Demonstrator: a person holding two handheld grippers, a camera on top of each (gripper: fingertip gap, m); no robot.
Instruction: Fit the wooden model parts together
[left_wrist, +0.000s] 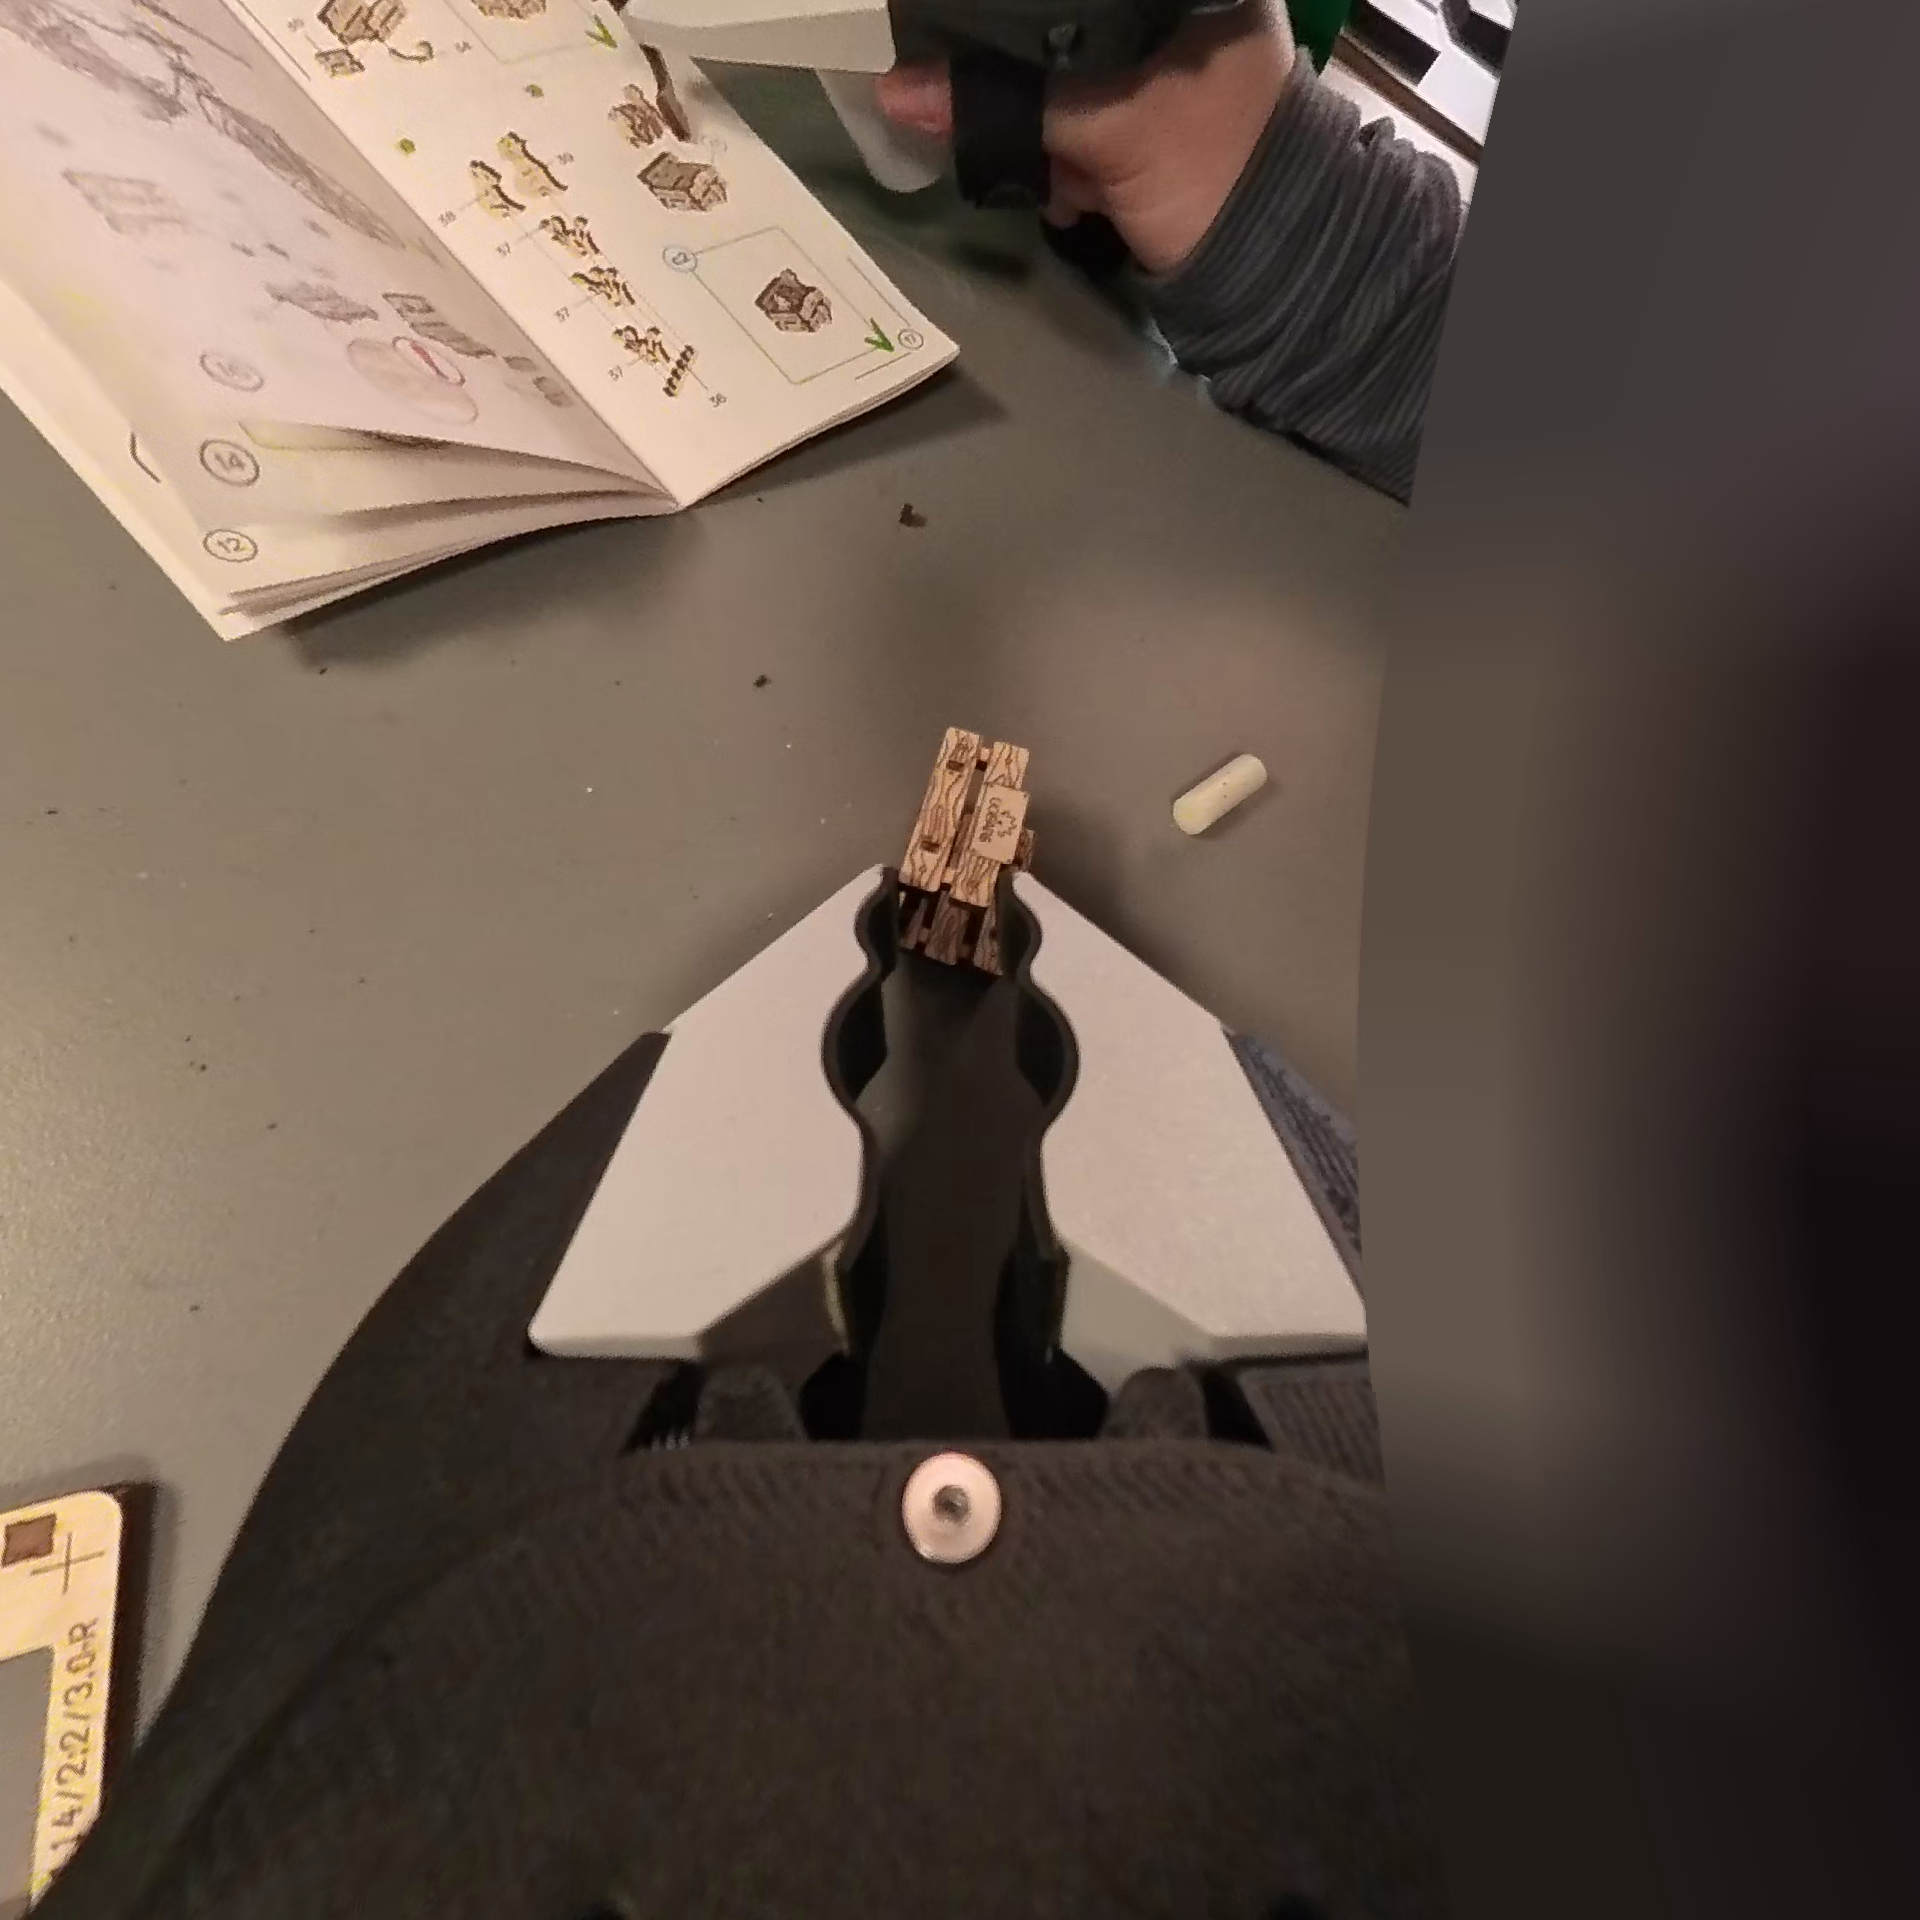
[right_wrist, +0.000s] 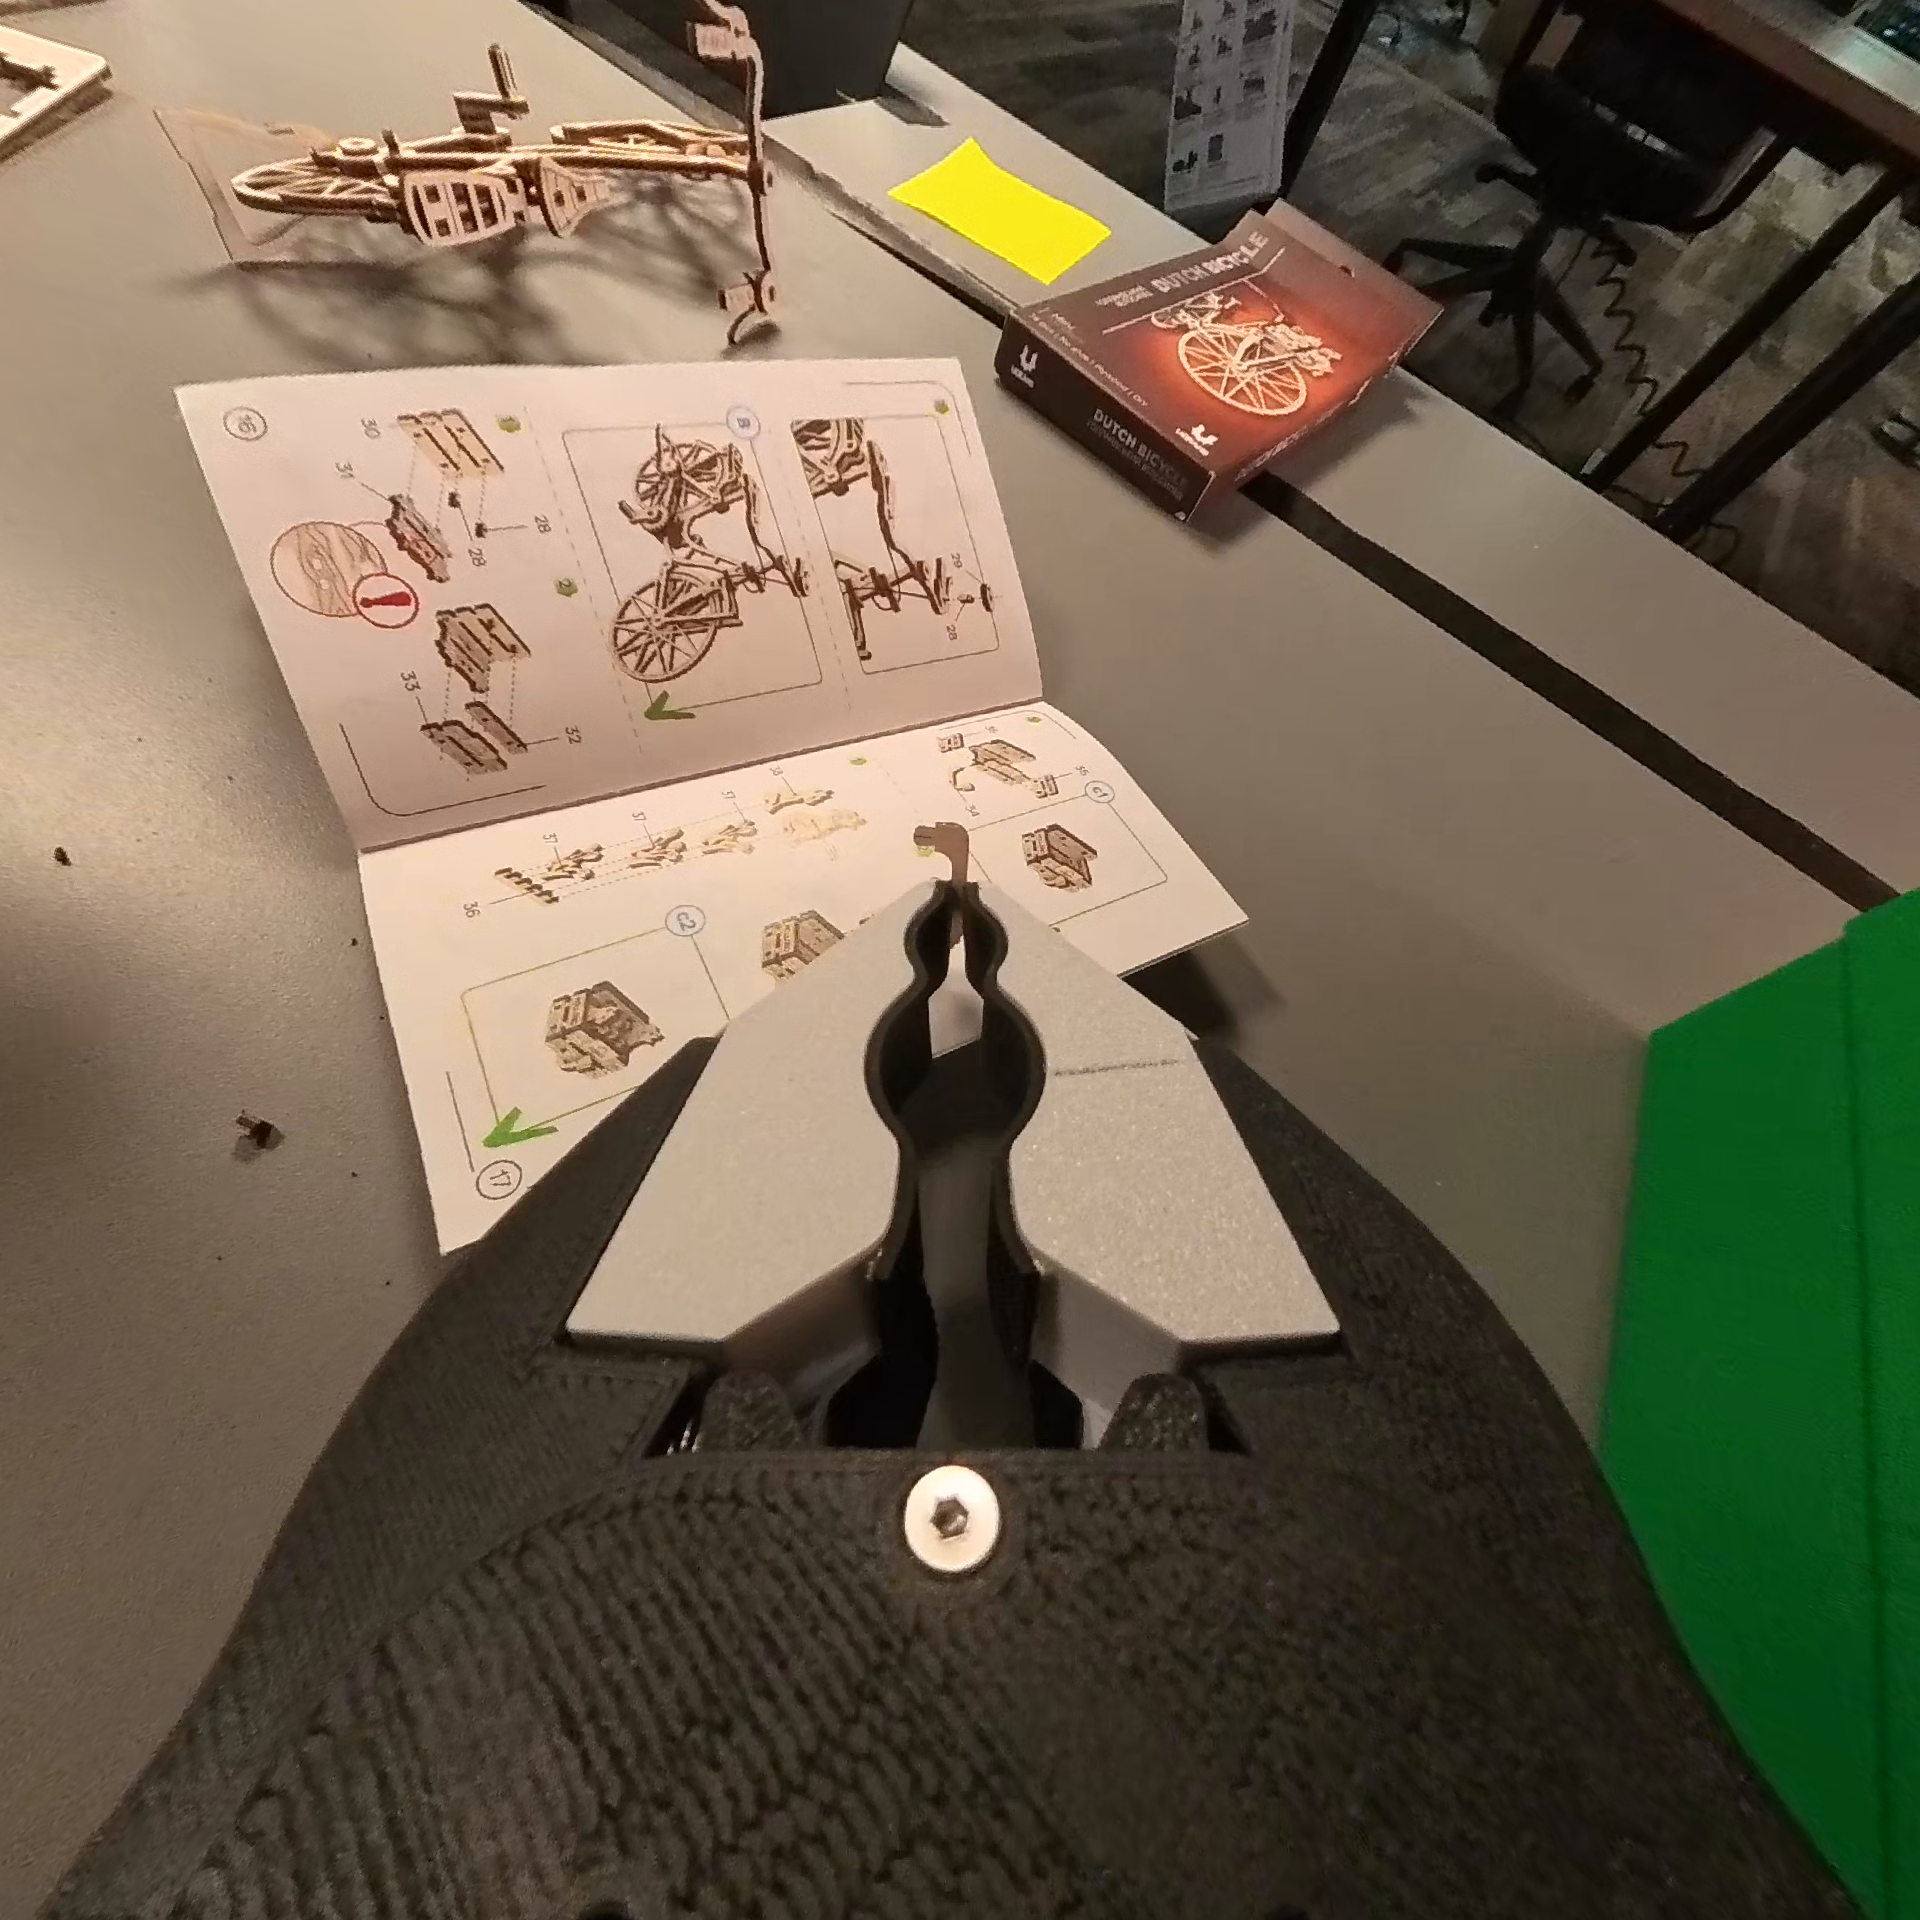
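Note:
My left gripper (left_wrist: 951, 899) is shut on a small wooden box-like assembly (left_wrist: 966, 816) with engraved wood grain, held just above the grey table (left_wrist: 520, 831). My right gripper (right_wrist: 951, 894) is shut on a thin dark wooden hook-shaped piece (right_wrist: 940, 847), held over the open instruction booklet (right_wrist: 623, 623). The right gripper also shows at the top of the left wrist view (left_wrist: 790, 52), held by a hand in a striped sleeve (left_wrist: 1299, 270). A partly built wooden bicycle model (right_wrist: 488, 187) lies on its side at the far left of the table.
The booklet also shows in the left wrist view (left_wrist: 364, 291). A small white cylinder (left_wrist: 1218, 792) lies right of the assembly. A dark model box (right_wrist: 1216, 374) and a yellow note (right_wrist: 997, 208) lie at the table's far edge. A green panel (right_wrist: 1766, 1351) stands at the right.

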